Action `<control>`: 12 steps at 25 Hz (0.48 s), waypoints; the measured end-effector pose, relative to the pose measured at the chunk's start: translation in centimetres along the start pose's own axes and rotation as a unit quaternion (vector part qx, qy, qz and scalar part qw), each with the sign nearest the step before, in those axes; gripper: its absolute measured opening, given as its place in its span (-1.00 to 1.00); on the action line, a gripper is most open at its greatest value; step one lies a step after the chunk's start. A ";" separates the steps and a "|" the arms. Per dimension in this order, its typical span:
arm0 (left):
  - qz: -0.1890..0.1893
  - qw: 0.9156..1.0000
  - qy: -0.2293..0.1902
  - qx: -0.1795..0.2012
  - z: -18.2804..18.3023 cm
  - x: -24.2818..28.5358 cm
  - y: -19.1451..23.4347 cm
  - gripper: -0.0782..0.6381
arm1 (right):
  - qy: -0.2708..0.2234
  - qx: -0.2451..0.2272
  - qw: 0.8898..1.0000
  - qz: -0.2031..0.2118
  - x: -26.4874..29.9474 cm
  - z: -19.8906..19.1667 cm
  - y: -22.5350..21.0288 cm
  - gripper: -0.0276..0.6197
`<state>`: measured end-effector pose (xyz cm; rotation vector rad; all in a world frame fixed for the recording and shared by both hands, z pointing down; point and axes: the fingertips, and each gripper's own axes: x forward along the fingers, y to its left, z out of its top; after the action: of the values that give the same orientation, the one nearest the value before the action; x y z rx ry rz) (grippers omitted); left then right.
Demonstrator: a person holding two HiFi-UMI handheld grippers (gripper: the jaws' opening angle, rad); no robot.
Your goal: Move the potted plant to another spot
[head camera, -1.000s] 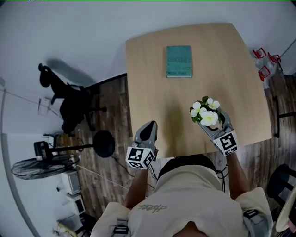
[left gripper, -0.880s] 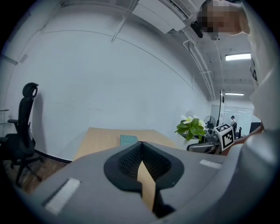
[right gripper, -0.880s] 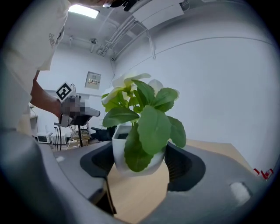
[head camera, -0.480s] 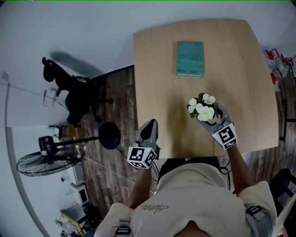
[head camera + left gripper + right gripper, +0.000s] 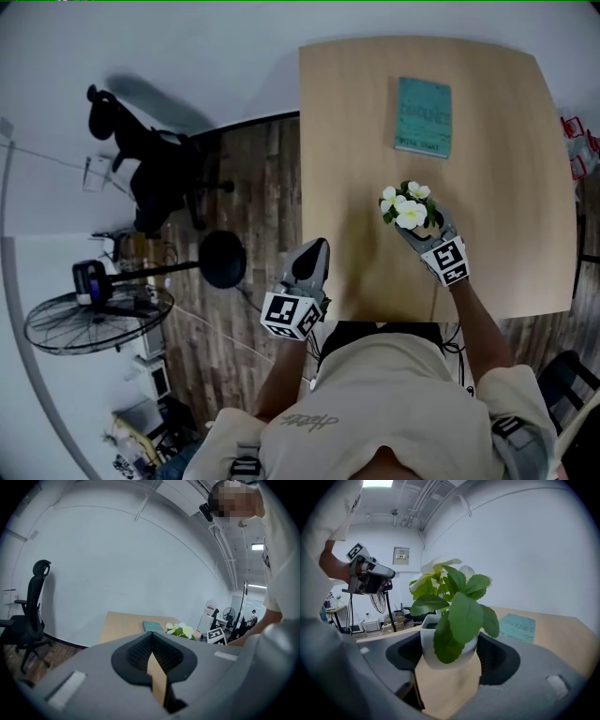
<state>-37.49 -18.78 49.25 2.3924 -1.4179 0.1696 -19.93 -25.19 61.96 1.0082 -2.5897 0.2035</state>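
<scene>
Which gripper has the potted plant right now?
The right gripper: its jaws clamp the potted plant by its white pot; the left gripper is shut and empty.

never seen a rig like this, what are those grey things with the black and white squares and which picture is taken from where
There is no robot here. A person holds a two-jaw gripper in each hand, and the cubes with square markers are part of those grippers. The head view comes from a camera on the person's head, looking steeply down. The left and right gripper views come from cameras riding on each gripper, looking along its jaws. On the wooden table lies a teal book. The right gripper is closed on a potted plant with white flowers; whether the pot touches the table I cannot tell. The left gripper is shut and empty, by the table's near left corner.
</scene>
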 end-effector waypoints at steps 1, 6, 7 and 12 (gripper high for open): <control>-0.001 1.000 0.003 -0.003 -0.2 -0.2 0.7 -0.73 | 0.005 0.003 1.000 0.000 1.0 -0.2 0.3 0.15; -0.001 1.000 0.018 -0.011 -0.9 -0.8 4.4 -0.73 | 0.012 0.022 1.000 0.001 5.8 -0.1 1.9 0.15; -0.001 1.000 0.021 -0.012 -1.0 -0.9 5.1 -0.73 | 0.013 0.023 1.000 0.002 6.6 0.0 2.1 0.15; 0.000 1.000 0.024 -0.013 -0.8 -0.9 8.1 -0.73 | 0.020 0.024 0.999 0.007 10.8 0.4 2.9 0.15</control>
<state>-44.87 -21.30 51.65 2.3521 -1.3897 0.2064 -29.35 -29.92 65.65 0.9937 -2.5674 0.2874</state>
